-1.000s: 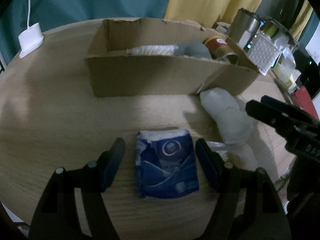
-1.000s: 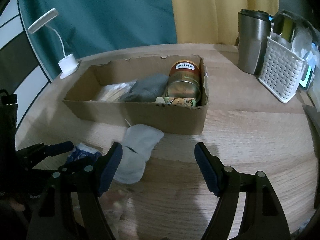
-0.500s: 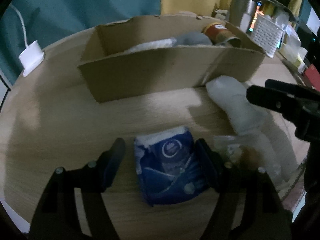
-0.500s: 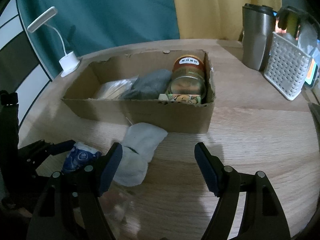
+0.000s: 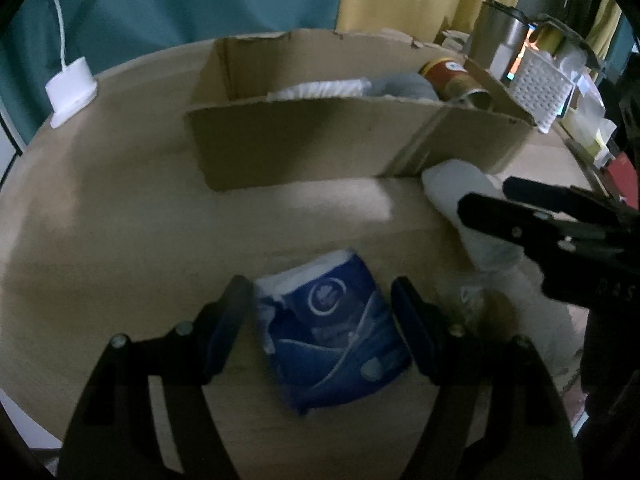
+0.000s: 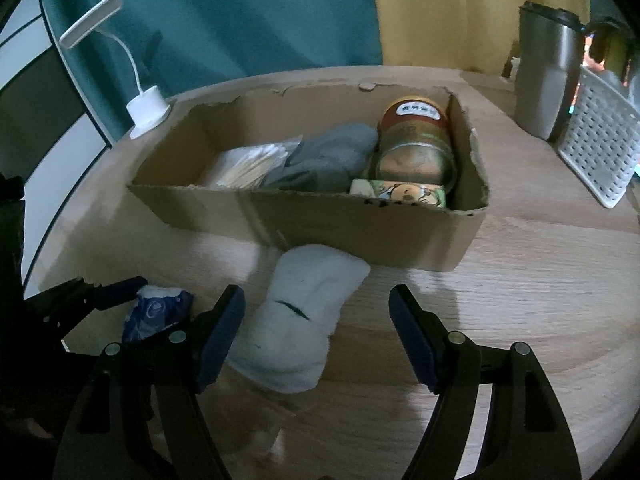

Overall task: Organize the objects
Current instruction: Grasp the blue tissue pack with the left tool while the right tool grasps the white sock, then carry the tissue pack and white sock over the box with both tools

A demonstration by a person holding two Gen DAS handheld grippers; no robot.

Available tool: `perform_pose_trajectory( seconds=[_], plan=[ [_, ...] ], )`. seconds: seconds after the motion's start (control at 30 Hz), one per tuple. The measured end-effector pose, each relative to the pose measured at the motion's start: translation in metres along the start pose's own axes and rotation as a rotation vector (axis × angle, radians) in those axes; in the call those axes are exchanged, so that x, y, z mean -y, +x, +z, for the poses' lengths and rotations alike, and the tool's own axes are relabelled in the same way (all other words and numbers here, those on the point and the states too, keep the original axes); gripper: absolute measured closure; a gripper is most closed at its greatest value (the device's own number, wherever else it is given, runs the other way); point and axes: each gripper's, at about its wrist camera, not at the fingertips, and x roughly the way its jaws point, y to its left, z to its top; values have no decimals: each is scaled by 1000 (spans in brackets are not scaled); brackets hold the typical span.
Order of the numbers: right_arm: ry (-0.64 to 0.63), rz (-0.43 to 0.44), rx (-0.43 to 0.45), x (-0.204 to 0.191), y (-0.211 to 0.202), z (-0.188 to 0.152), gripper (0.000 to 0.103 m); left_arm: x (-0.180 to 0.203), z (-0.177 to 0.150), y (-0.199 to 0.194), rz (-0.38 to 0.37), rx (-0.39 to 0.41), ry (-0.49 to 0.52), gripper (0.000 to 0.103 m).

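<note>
A: What is hidden or hard to make out?

B: The contents of the cardboard box [image 6: 308, 216] are partly masked by its near wall; only the tops of a jar [image 6: 416, 140], a grey cloth [image 6: 332, 156] and a packet of sticks [image 6: 252, 164] are seen. A clear wrapper beside the white sock [image 6: 304, 320] is blurred and cannot be identified. The right edge of the counter [image 6: 540, 280] is cut off by the lens rim.

A: Where is the blue tissue pack placed relative to the left hand-held gripper?

B: The blue tissue pack [image 5: 332, 328] is framed between the fingers of the left hand-held gripper [image 5: 322, 314], lying flat on the counter. The jaws are released; whether the right finger is touched by the pack cannot be told.

A: And the right hand-held gripper?

B: The right hand-held gripper [image 6: 316, 316] is also released. The sock is found between its fingers, nearer the left one, with a clear gap to the right one. The box is set just beyond the sock.
</note>
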Motion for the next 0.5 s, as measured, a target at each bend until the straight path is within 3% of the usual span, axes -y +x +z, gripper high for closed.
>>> perform_pose_trajectory(
  seconds=[0.17,0.27,0.5],
  plan=[
    [-17,7,-24,-4,9,0,28,3,-4,-2,5,7,3,30],
    [-17,22,-36,-4,13,-1,44,5,-5,-2,-3,16,14,37],
    [-34,42,-30,-7,10,-2,56,5,-6,-6,-39,23,20,43]
  ],
)
